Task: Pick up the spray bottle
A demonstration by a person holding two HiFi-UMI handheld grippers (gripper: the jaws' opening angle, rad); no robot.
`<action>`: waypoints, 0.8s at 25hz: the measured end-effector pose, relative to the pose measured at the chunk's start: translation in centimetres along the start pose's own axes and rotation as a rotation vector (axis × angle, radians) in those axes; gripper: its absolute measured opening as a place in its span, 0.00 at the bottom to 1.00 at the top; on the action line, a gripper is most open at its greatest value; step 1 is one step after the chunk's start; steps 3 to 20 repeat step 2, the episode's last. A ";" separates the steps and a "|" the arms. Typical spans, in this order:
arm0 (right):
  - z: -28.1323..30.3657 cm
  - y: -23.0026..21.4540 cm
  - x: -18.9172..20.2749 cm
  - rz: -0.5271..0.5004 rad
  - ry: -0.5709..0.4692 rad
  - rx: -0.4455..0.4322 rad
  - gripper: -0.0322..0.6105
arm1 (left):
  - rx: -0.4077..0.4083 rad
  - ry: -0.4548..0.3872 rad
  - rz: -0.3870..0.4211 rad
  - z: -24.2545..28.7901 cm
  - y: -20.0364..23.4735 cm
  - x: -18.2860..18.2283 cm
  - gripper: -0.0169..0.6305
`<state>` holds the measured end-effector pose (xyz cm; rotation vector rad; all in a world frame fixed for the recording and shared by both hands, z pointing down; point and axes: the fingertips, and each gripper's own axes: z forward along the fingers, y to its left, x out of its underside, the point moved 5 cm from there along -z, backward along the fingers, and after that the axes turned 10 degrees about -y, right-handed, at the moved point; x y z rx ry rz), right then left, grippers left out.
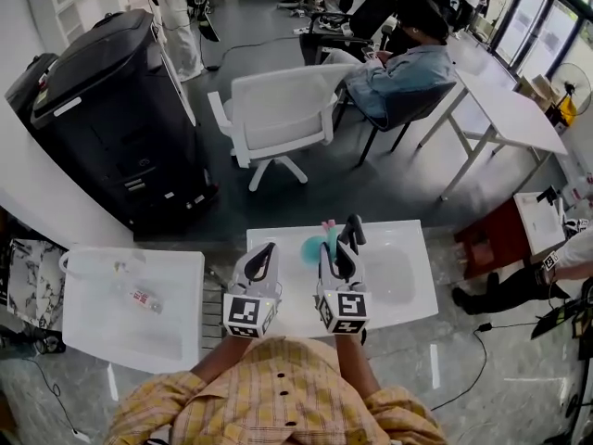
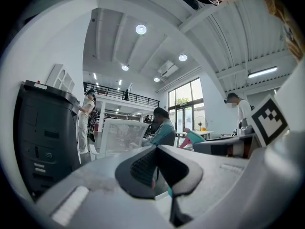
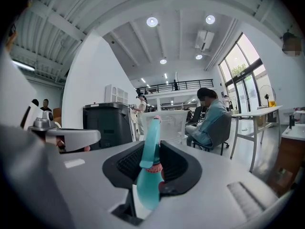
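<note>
The spray bottle [image 1: 310, 247] is teal with a pink nozzle and sits over the white table [image 1: 398, 286]. My right gripper [image 1: 339, 241] is shut on it. In the right gripper view the bottle [image 3: 148, 175] leans between the black pads of that gripper [image 3: 152, 168], nozzle end pointing away. My left gripper [image 1: 261, 260] hovers beside it on the left, open, with nothing between its jaws [image 2: 159, 173]. From the left gripper view, the bottle [image 2: 193, 137] shows to the right, held in the right gripper [image 2: 224, 144].
A second white table [image 1: 130, 313] at the left holds a clear plastic bottle. Beyond the tables stand a white chair [image 1: 278, 119], a large black machine [image 1: 111, 119] and a seated person [image 1: 408, 63]. A long white desk [image 1: 510, 109] is at the far right.
</note>
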<state>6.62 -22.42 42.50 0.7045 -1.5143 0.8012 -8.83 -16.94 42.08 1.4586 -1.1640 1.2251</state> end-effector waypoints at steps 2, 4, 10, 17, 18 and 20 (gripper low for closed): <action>0.0 0.1 0.0 0.000 0.002 -0.005 0.19 | -0.004 0.004 0.000 -0.1 -0.1 0.1 0.02; 0.0 0.1 0.0 0.000 0.002 -0.005 0.19 | -0.004 0.004 0.000 -0.1 -0.1 0.1 0.02; 0.0 0.1 0.0 0.000 0.002 -0.005 0.19 | -0.004 0.004 0.000 -0.1 -0.1 0.1 0.02; 0.0 0.1 0.0 0.000 0.002 -0.005 0.19 | -0.004 0.004 0.000 -0.1 -0.1 0.1 0.02; 0.0 0.1 0.0 0.000 0.002 -0.005 0.19 | -0.004 0.004 0.000 -0.1 -0.1 0.1 0.02; 0.0 0.1 0.0 0.000 0.002 -0.005 0.19 | -0.004 0.004 0.000 -0.1 -0.1 0.1 0.02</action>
